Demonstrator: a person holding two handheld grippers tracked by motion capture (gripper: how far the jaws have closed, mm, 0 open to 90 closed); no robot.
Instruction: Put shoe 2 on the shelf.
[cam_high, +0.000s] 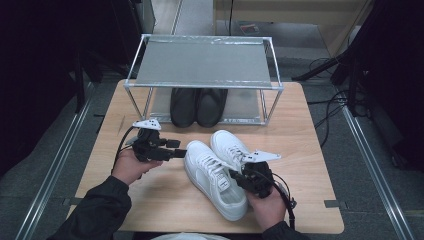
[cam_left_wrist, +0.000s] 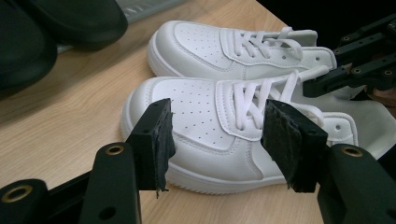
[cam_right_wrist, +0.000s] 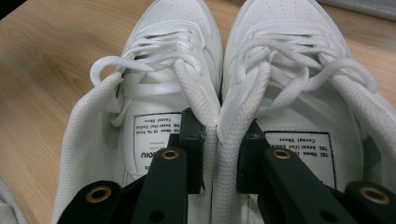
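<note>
Two white sneakers lie side by side on the wooden table (cam_high: 305, 150), toes pointing away from me: the left one (cam_high: 207, 172) and the right one (cam_high: 227, 145). My right gripper (cam_high: 239, 176) comes in at their heels. In the right gripper view its jaws (cam_right_wrist: 219, 154) stand one inside each shoe, pressed on the two inner collars (cam_right_wrist: 215, 123) held together between them. My left gripper (cam_high: 176, 148) hovers beside the left sneaker's toe, open. In the left gripper view, the gripper (cam_left_wrist: 217, 140) frames that sneaker (cam_left_wrist: 196, 112) without touching it.
A metal shoe rack (cam_high: 205, 62) stands at the table's far side, with a pair of black shoes (cam_high: 197, 106) on its lower shelf. The black shoes (cam_left_wrist: 56, 28) lie close behind the left gripper's reach. Cables run on the floor at the right.
</note>
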